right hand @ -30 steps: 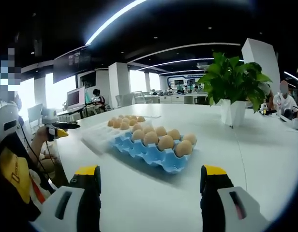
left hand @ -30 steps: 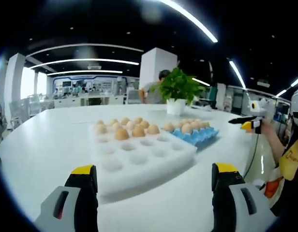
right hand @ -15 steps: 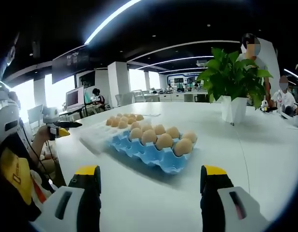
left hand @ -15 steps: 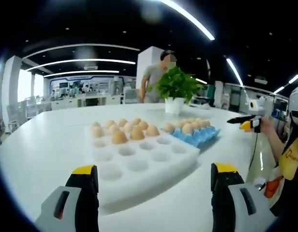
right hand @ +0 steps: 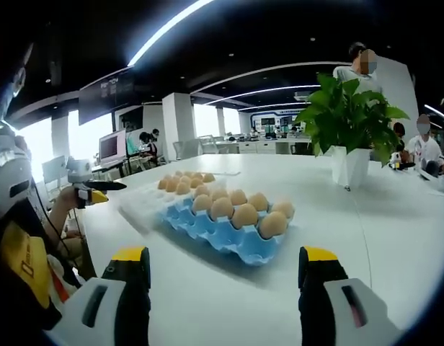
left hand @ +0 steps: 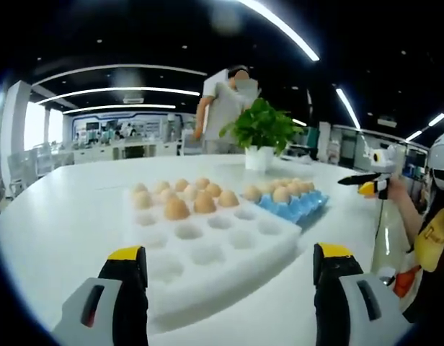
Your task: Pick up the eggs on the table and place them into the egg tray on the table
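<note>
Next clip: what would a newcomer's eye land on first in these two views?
Probably the blue egg tray, loaded with brown eggs mid-table, butted against a white foam tray whose near pockets sit empty while more eggs fill its far rows. Next, the leafy potted plant behind them on the white table. Both the left gripper and the right gripper hang open, short of the trays.

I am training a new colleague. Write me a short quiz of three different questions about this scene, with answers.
1. True or false: the left gripper is shut on an egg.
2. Which colour is the tray that sits before the right gripper? A) blue B) red C) green
3. Fill in: behind the blue tray stands a potted ____.

Key
1. False; its jaws stand open and empty over the white foam tray.
2. A.
3. plant.
</note>
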Available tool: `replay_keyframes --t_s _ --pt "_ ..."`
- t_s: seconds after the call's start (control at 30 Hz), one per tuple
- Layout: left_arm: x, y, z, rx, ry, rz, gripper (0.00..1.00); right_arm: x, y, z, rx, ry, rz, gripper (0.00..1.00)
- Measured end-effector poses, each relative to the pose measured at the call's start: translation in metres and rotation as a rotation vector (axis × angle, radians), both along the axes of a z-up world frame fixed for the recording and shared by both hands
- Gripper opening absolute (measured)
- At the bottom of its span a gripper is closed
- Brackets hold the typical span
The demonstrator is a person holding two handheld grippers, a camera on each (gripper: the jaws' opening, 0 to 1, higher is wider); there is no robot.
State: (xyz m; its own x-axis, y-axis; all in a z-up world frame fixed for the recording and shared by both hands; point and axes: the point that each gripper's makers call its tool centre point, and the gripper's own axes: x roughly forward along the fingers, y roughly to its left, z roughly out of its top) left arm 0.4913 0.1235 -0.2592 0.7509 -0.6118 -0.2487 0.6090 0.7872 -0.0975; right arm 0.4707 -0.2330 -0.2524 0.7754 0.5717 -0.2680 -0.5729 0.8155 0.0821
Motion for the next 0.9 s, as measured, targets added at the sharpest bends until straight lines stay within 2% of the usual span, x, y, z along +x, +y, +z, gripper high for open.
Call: replay_keyframes --t_s 0.2,0.37,0.57,0.8,0.9 --pt "0.013 0.001 0.006 0.010 -0.012 -0.008 0.96 0.001 0.000 0.000 0.001 0.000 -0.003 0.88" --pt "0.033 0.000 0.011 0.014 -0.026 -0.016 0.94 0.002 0.001 0.000 0.007 0.000 -0.006 0.88" --pt "0.053 -0.003 0.004 0.033 -0.020 -0.041 0.81 0.002 -0.003 0.001 0.005 -0.001 -0.015 0.88" --pt "0.067 -0.008 -0.004 0.045 0.004 -0.054 0.80 0.004 -0.006 -0.001 0.006 0.004 -0.026 0.88" --pt "0.069 -0.008 -0.005 0.045 0.007 -0.053 0.76 0.004 -0.006 -0.002 0.007 0.006 -0.026 0.88"
